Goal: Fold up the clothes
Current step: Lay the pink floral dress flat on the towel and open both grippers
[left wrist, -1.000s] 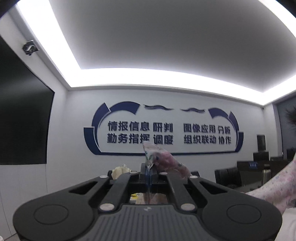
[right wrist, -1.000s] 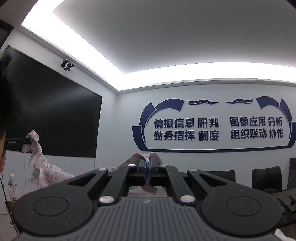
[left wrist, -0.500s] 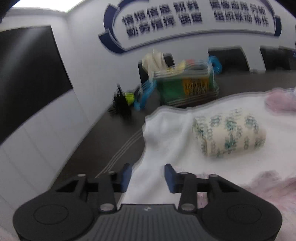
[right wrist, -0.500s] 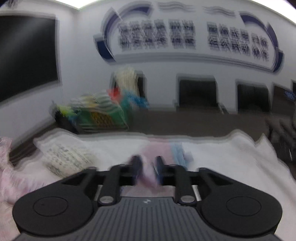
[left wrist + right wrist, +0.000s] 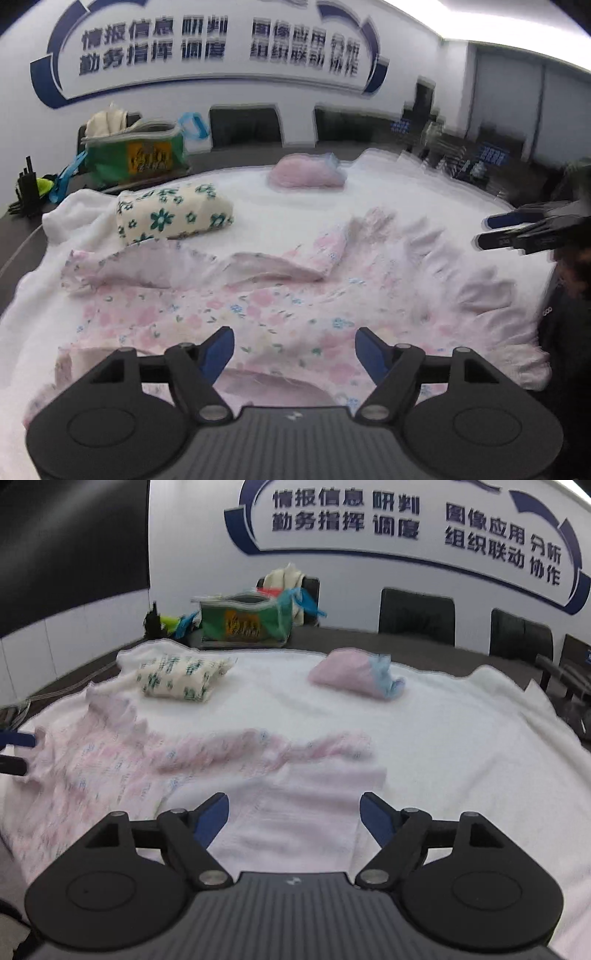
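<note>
A pink floral garment point(image 5: 280, 295) lies spread and rumpled on the white cloth point(image 5: 295, 206) that covers the table; it also shows in the right wrist view point(image 5: 147, 771). My left gripper point(image 5: 294, 349) is open and empty just above the garment's near part. My right gripper point(image 5: 294, 814) is open and empty above the garment's pale near edge. The right gripper's fingers point(image 5: 517, 230) show at the right edge of the left wrist view, and the left gripper's fingers point(image 5: 14, 749) at the left edge of the right wrist view.
A folded green-flowered garment point(image 5: 173, 214) and a folded pink and blue one point(image 5: 306, 173) lie farther back on the cloth. A green bag point(image 5: 133, 155) stands at the table's far left. Dark chairs point(image 5: 417, 616) line the wall behind.
Both grippers held the garment up in the air a second ago. They have swung down to the table, let go and opened; the garment now lies spread on the cloth.
</note>
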